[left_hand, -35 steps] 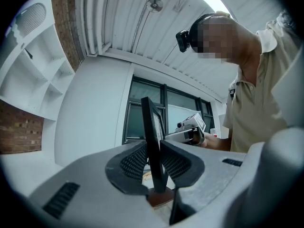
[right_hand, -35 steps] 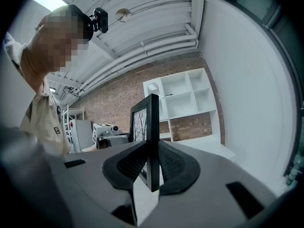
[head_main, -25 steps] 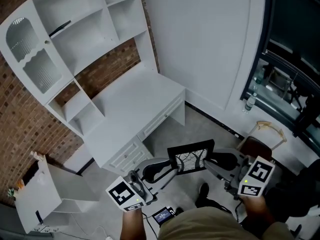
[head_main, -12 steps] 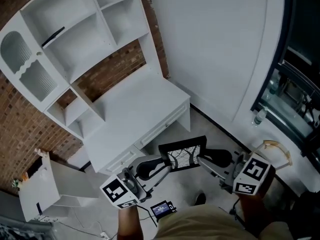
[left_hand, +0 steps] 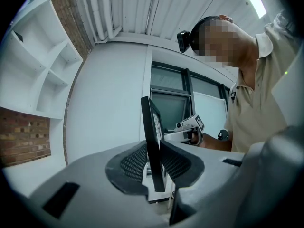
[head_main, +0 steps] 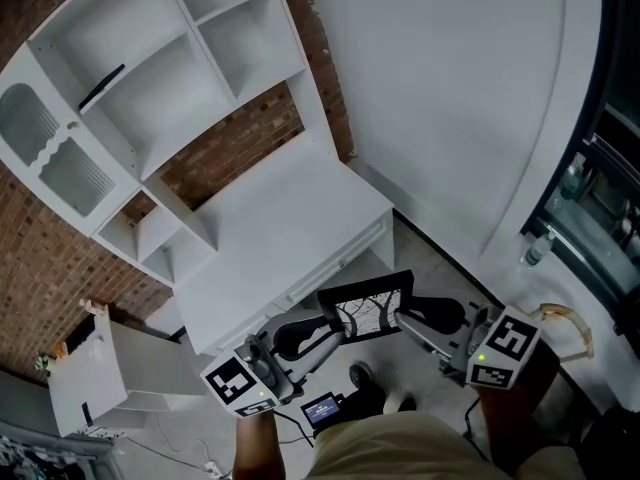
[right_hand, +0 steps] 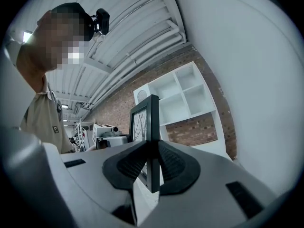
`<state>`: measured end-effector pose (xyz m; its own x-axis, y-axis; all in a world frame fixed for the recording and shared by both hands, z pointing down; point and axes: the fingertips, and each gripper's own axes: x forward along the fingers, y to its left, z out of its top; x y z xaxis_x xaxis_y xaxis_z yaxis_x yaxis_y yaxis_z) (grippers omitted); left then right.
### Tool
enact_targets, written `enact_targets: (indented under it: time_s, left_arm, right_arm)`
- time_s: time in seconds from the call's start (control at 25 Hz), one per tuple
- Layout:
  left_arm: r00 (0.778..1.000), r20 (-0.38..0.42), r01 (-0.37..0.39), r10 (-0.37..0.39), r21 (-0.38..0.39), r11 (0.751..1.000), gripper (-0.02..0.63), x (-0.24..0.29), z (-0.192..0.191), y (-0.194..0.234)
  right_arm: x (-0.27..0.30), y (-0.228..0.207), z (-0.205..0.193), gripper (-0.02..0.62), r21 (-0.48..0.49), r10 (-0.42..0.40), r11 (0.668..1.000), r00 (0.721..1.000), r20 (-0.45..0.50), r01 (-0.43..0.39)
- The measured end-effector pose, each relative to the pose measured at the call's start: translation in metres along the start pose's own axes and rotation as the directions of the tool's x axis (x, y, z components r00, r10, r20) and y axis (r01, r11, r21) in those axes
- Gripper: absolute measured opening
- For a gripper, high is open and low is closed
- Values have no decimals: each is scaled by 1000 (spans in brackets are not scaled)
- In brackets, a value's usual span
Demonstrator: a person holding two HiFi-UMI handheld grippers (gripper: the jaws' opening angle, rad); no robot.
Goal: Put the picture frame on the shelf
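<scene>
A black picture frame [head_main: 366, 308] with a line drawing hangs in the air between both grippers, in front of the person. My left gripper [head_main: 335, 325] is shut on its left edge, my right gripper [head_main: 403, 320] on its right edge. In the left gripper view the picture frame [left_hand: 153, 141] stands edge-on, pinched between the dark pads. The right gripper view shows the picture frame [right_hand: 147, 141] clamped the same way. The white shelf [head_main: 150, 88] rises above a white desk [head_main: 280, 238] at the upper left, against a brick wall; the shelf [right_hand: 183, 99] also shows beyond the right jaws.
A thin dark object [head_main: 100, 86] lies on one upper shelf board. A white cabinet [head_main: 95, 378] stands on the floor at lower left. A white wall [head_main: 450, 98] runs along the right, with dark windows [head_main: 605, 198] beyond. A small screen device [head_main: 325, 409] hangs at the person's waist.
The view has shifted closer to the desk and shelf; the window side slides out to the right. Both grippers keep the frame held between them in the same pose.
</scene>
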<state>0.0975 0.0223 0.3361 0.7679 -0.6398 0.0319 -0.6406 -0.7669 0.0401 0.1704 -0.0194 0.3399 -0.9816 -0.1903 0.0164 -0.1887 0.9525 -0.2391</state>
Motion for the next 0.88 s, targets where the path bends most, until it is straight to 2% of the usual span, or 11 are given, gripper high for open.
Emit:
enact_targets:
  time_s: [0.48, 0.88]
  left_arm:
    - [996, 51, 69, -69, 10, 998, 83, 11, 9, 139]
    - [994, 81, 75, -75, 6, 997, 82, -3, 12, 235]
  right_arm:
    - [98, -86, 30, 72, -36, -83, 996, 996, -8, 83]
    - [180, -133, 43, 72, -44, -89, 995, 996, -30, 87]
